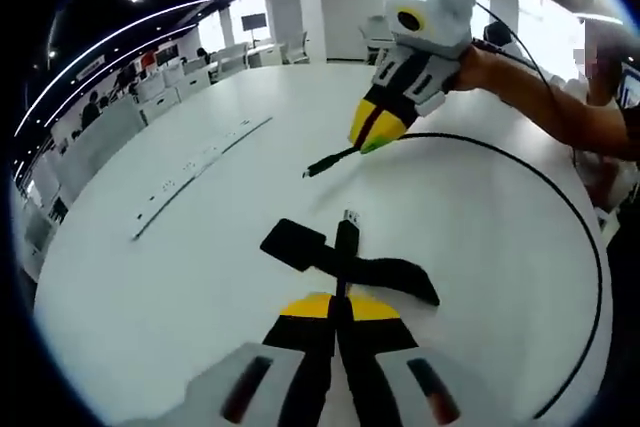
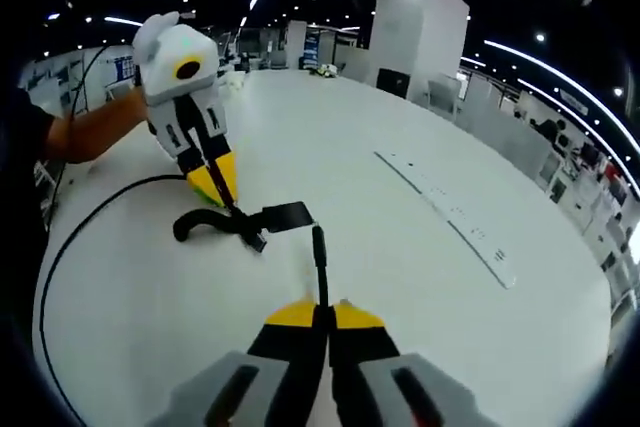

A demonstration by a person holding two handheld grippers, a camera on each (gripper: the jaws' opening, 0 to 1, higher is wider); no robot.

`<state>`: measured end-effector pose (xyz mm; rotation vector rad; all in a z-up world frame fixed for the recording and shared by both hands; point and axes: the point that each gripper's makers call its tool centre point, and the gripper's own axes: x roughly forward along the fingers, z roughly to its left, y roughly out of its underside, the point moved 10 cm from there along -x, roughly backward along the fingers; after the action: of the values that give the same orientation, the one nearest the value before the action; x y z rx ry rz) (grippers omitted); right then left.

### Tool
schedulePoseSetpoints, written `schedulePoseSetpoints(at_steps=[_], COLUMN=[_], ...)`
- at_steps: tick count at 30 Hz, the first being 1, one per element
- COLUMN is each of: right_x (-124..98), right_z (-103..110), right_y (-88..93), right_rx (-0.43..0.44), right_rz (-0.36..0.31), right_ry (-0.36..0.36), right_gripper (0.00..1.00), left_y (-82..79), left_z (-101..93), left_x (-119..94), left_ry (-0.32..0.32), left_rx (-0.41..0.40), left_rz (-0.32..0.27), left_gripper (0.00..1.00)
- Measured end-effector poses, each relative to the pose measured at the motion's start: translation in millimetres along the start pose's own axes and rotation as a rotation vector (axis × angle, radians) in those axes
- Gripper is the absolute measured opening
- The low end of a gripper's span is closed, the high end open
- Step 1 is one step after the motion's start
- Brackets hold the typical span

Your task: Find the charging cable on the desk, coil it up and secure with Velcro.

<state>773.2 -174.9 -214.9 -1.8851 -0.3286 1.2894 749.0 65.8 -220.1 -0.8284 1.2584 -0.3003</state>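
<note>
Black charging cable (image 1: 560, 207) looped wide over white desk (image 1: 200, 277), each end pinched: left gripper (image 1: 340, 309) clamped behind one plug, right gripper (image 2: 322, 309) behind the other. Black Velcro strap (image 1: 360, 269) flat below left-held plug, near both ends.

No text, label, brand, number or sign can be read anywhere in either view.

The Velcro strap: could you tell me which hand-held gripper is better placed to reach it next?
Probably the left hand-held gripper: the Velcro strap lies just beyond its jaws, under the cable end it grips. The right hand-held gripper holds the other end farther off.
</note>
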Motion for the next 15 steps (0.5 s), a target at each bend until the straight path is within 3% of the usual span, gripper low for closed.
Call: schedulePoseSetpoints(at_steps=[15], right_x=[28.4], right_z=[10.5], right_y=[-32.9], right_rx=[-0.124], right_rz=[0.029], right_ry=[-0.067], right_gripper=[0.05], left_y=[-0.9], left_z=[-2.5], left_x=[5.0], left_ry=[0.064], left_rx=[0.071], left_rz=[-0.003], left_gripper=[0.04])
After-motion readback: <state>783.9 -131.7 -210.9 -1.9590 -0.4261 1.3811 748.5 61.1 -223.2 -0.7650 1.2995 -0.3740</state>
